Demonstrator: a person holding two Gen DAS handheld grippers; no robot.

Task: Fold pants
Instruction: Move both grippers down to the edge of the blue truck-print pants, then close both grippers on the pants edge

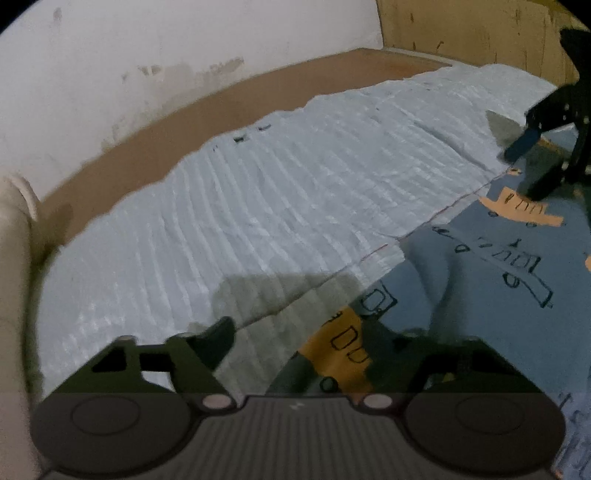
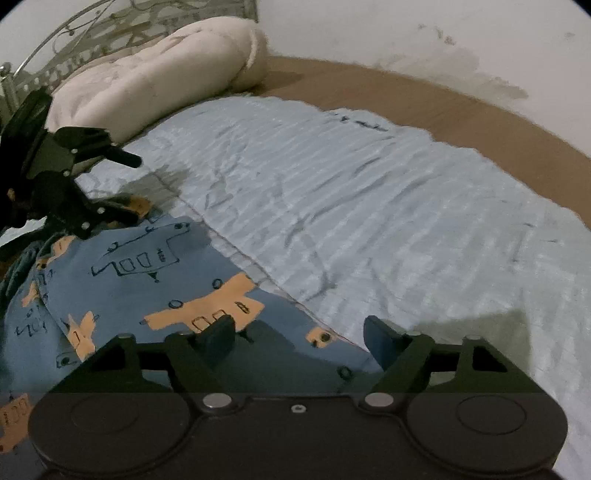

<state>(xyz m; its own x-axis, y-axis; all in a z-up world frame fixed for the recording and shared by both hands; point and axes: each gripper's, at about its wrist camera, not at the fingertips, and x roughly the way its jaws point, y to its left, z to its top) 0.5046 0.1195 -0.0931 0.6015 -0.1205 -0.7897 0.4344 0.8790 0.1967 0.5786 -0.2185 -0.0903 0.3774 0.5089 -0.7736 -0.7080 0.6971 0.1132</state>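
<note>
Blue pants (image 1: pixel 491 273) printed with orange and outlined planes lie on a pale blue striped sheet (image 1: pixel 258 206). In the left wrist view my left gripper (image 1: pixel 303 332) is open at the pants' edge, its right finger over the cloth. My right gripper (image 1: pixel 532 166) shows at the far right, open over the pants. In the right wrist view the pants (image 2: pixel 147 280) fill the lower left; my right gripper (image 2: pixel 299 332) is open, straddling the pants' edge. My left gripper (image 2: pixel 129 188) is at the left, open above the cloth.
A brown bed border (image 1: pixel 184 122) runs along a white wall (image 1: pixel 147 48). A cream pillow (image 2: pixel 147 74) lies at the head of the bed, with a metal headboard (image 2: pixel 110 22) behind it. A wooden panel (image 1: pixel 472 33) stands at the far end.
</note>
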